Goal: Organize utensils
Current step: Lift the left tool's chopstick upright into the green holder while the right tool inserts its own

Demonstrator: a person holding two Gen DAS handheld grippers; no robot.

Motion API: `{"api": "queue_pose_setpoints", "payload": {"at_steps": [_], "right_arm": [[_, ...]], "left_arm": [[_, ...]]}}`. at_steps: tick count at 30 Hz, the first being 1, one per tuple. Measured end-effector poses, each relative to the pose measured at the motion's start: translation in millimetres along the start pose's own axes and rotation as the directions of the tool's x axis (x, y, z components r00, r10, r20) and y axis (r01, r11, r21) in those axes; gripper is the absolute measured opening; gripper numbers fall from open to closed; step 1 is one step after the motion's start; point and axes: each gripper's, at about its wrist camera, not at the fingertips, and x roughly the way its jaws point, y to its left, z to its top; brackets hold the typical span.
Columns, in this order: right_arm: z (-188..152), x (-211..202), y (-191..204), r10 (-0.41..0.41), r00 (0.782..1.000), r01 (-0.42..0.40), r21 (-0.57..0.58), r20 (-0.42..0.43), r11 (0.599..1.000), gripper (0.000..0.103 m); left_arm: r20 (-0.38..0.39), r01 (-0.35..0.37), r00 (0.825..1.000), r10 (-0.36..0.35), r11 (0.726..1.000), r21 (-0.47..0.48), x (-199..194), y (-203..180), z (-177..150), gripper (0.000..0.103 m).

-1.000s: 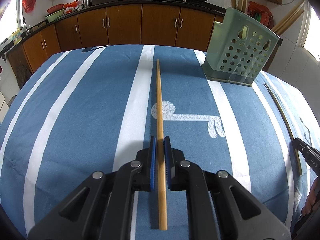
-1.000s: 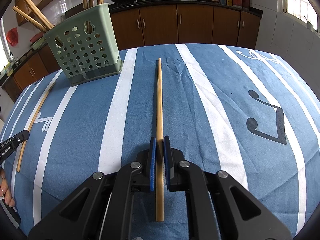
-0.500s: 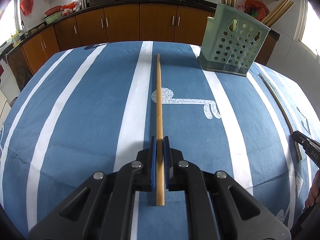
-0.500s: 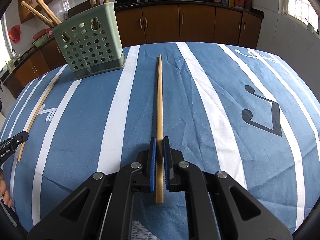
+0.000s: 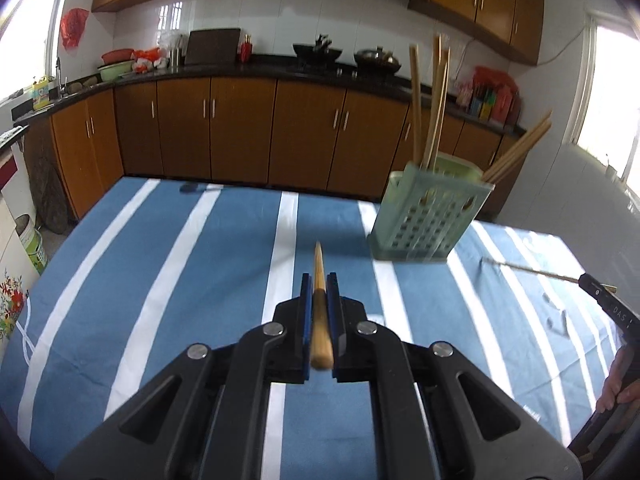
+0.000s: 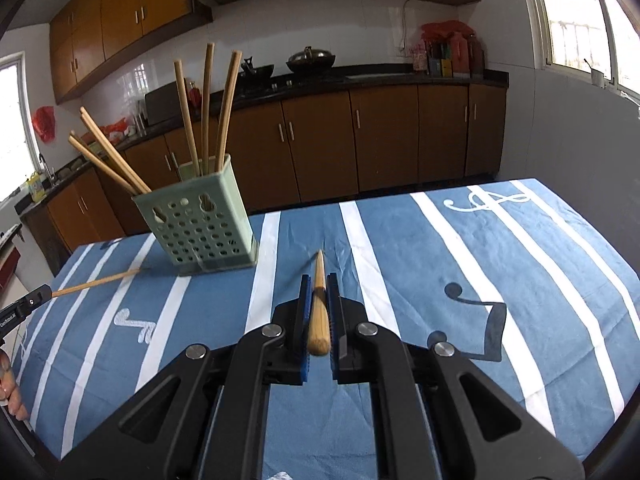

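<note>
table, blue white-striped cloth | on it: green perforated utensil holder

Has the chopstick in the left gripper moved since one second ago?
Yes. The chopstick was lying on the tablecloth; now it is lifted off it, held in the left gripper.

left claw clamps chopstick | above tablecloth | holder right

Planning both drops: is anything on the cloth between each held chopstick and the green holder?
Nothing visible. Only bare striped cloth lies between the left chopstick and the green holder, and likewise between the right chopstick and it.
</note>
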Motion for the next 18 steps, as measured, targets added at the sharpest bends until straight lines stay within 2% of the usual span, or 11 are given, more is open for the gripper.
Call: {"api": "queue_pose_setpoints", "payload": {"at_steps": [9, 18], "right_arm": [[18.6, -12.4, -0.5, 0.02, 0.998, -0.02, 0.006, 0.062, 1.0, 0.008], [32.1, -12.9, 7.7, 0.029, 0.996, -0.028, -0.014, 0.09, 1.0, 0.008]], "left_arm": [[0.104, 0.015, 0.994, -0.012, 1.0, -0.025, -24.0, -1.1, 29.2, 0.008], [0.14, 0.02, 0.99, -0.019, 1.0, -0.003, -28.9, -4.5, 46.6, 0.008]]}}
